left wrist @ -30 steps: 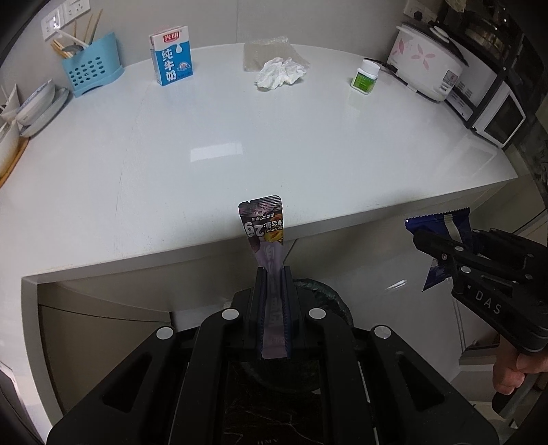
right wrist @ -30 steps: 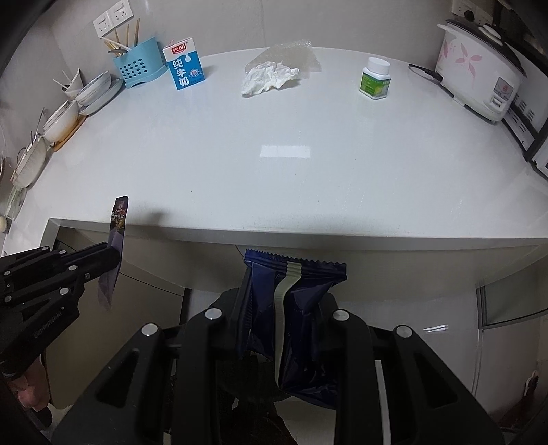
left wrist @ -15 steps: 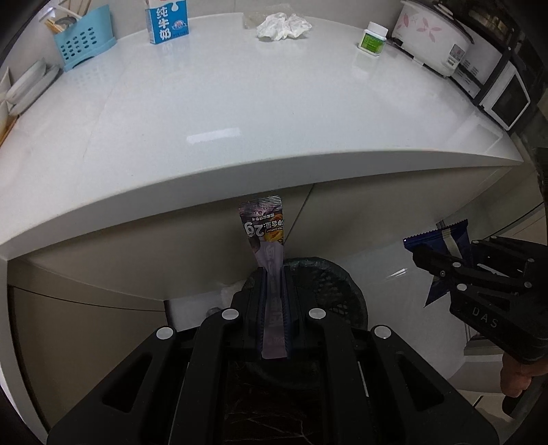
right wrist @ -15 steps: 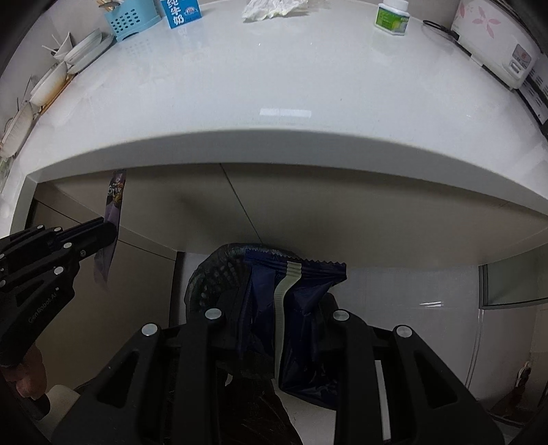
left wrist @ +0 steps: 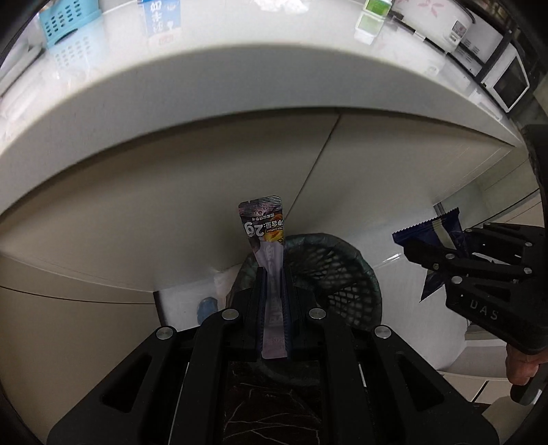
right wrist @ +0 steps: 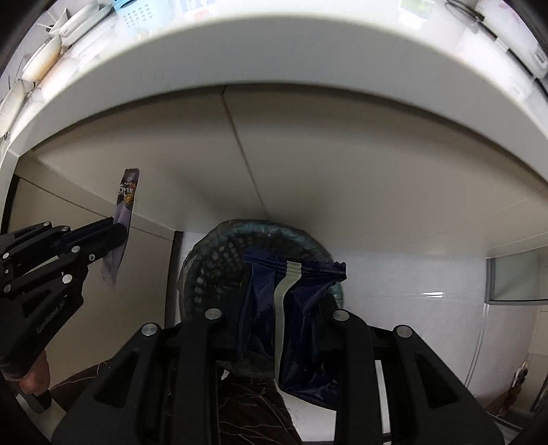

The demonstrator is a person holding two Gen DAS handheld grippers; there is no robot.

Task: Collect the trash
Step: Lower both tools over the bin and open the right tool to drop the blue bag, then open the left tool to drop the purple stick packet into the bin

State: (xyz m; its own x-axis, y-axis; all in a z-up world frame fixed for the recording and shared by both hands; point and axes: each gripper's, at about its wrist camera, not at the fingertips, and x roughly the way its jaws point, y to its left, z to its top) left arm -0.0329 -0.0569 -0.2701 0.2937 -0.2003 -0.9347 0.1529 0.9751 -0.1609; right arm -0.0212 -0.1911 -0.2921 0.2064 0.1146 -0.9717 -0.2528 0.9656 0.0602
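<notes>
My left gripper (left wrist: 273,274) is shut on a narrow purple sachet wrapper (left wrist: 263,227) that stands up between its fingers. It also shows in the right wrist view (right wrist: 124,205), held by the left gripper (right wrist: 116,236). My right gripper (right wrist: 284,304) is shut on a dark blue snack bag (right wrist: 294,308), which also shows in the left wrist view (left wrist: 438,236). A black mesh trash bin (left wrist: 335,270) with a dark liner sits on the floor below the counter, just beyond both grippers; it also shows in the right wrist view (right wrist: 219,260).
The white counter's edge (left wrist: 171,96) overhangs above, with beige cabinet doors (left wrist: 171,212) behind the bin. On the counter are a milk carton (left wrist: 161,20), a blue basket (left wrist: 65,24), a green-labelled bottle (left wrist: 373,17) and a rice cooker (left wrist: 435,20).
Both grippers have dropped below the counter edge with their wrappers and moved closer to the trash bin, which now fills more of both views.
</notes>
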